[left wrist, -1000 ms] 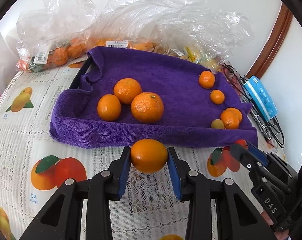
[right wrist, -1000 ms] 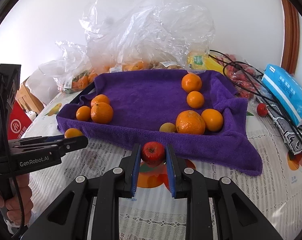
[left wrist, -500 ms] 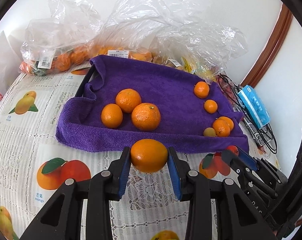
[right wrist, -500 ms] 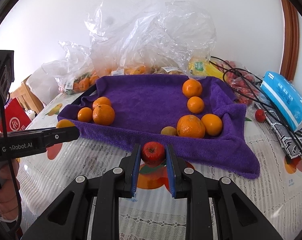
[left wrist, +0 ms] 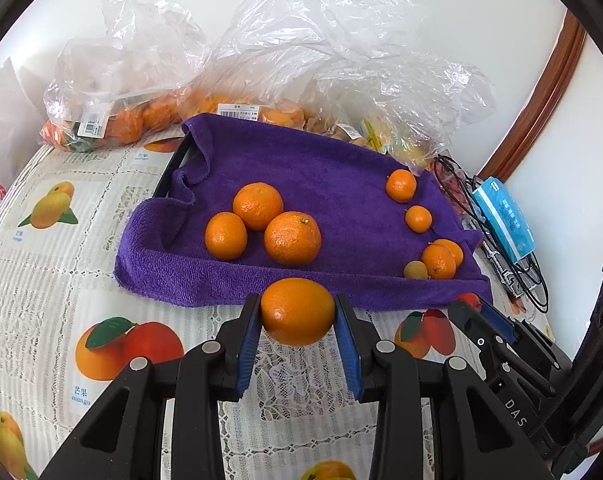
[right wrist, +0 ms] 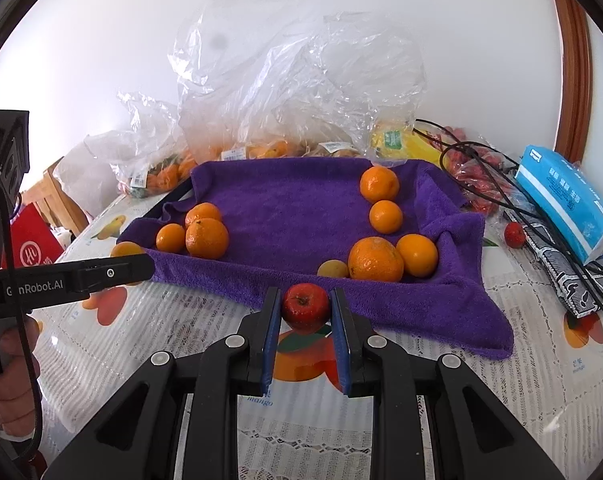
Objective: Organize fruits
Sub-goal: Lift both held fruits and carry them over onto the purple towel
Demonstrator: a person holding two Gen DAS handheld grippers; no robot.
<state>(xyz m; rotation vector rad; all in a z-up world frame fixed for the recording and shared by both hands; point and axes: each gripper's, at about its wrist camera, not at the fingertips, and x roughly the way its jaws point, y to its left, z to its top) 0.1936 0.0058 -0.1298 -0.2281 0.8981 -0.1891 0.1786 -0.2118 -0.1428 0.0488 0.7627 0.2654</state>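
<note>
My left gripper [left wrist: 297,314] is shut on an orange [left wrist: 297,310], held above the tablecloth just in front of the purple towel [left wrist: 309,168] that lines a tray. My right gripper [right wrist: 305,312] is shut on a small red apple [right wrist: 304,307], in front of the towel's near edge [right wrist: 285,200]. Three oranges [left wrist: 261,220] lie grouped at the towel's left. Several smaller oranges [left wrist: 437,258] and a small yellow-brown fruit [left wrist: 415,270] lie at its right. The left gripper also shows in the right wrist view [right wrist: 129,270].
Clear plastic bags of oranges [left wrist: 113,120] stand behind the tray. A blue tissue pack [right wrist: 561,196], black cables [right wrist: 481,176] and a loose small red fruit [right wrist: 514,235] lie to the right. A fruit-print lace tablecloth [left wrist: 41,280] covers the table.
Both grippers have drawn back and risen a little from the tray, each still holding its fruit. The tray looks slightly farther away in both views.
</note>
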